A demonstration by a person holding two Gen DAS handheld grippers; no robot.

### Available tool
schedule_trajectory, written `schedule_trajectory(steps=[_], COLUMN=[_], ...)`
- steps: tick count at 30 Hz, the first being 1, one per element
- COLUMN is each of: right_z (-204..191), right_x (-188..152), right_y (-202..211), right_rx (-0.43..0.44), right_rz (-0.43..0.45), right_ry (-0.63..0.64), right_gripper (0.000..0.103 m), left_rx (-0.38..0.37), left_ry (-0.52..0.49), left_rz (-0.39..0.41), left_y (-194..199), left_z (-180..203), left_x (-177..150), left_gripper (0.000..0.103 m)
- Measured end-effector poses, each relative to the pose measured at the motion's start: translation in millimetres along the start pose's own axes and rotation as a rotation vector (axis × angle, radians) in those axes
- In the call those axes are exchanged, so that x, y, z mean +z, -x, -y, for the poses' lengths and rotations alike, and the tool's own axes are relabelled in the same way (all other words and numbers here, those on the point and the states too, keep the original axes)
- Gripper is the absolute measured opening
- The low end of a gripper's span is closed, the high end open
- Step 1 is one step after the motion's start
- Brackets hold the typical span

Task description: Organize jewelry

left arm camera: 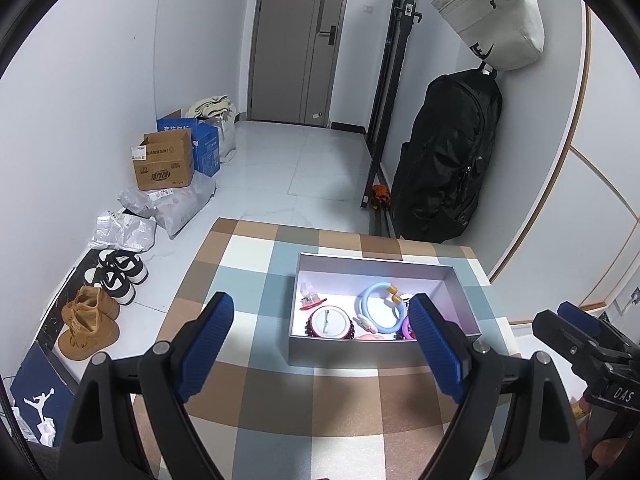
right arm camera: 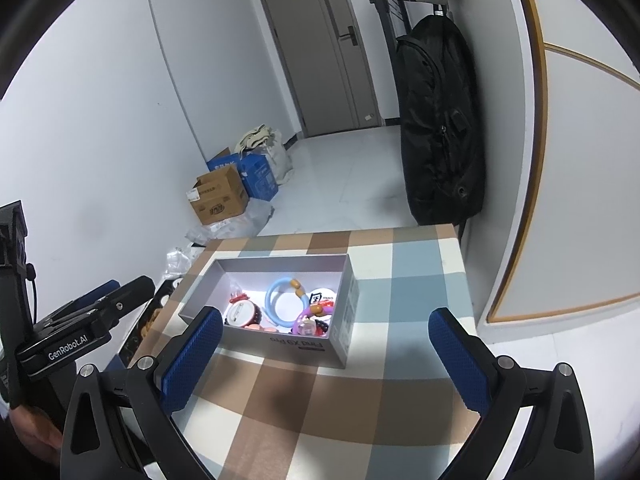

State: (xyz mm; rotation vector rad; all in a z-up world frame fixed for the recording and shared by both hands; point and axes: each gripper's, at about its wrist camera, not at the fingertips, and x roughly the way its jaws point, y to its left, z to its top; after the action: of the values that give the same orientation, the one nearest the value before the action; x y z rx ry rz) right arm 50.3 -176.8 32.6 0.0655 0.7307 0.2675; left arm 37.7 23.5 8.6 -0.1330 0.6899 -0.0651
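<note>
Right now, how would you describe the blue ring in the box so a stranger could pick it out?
On the checked tablecloth sits an open grey box. Near its middle lies the blue ring, the only pale blue loop there, with orange beads at its gap.

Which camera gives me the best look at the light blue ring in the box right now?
The left wrist view: the light blue ring lies almost fully visible inside the grey box, only its right edge near the fingertip. The right wrist view shows the same ring smaller and more slanted, with its lower part overlapped by other pieces.
</note>
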Motion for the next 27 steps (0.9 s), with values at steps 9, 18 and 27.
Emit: schedule_trajectory(steps=[9, 18, 27], right_z=[0.0, -1.1, -0.8], right_x=[-1.9, -2.8, -2.7], right_y=[-2.9, -4.2, -5.8], right_rx=[-0.003, -0.003, -0.006], right_rz=[-0.014, -0.018, -0.023], right_ry=[-0.005, -0.004, -0.004], right_gripper=[0.103, 0.103, 0.103], left_rx=[-0.006, -0.013, -0.019], left_ry=[-0.005, -0.002, 0.005], left_rz=[-0.011, -0.024, -0.026], left_y=[-0.4, -2.4, -2.7], left_z=[1.9, 2.7, 3.2], left_x=[-0.2, -0.9, -1.5], left_gripper=[0.086, 0.086, 0.086])
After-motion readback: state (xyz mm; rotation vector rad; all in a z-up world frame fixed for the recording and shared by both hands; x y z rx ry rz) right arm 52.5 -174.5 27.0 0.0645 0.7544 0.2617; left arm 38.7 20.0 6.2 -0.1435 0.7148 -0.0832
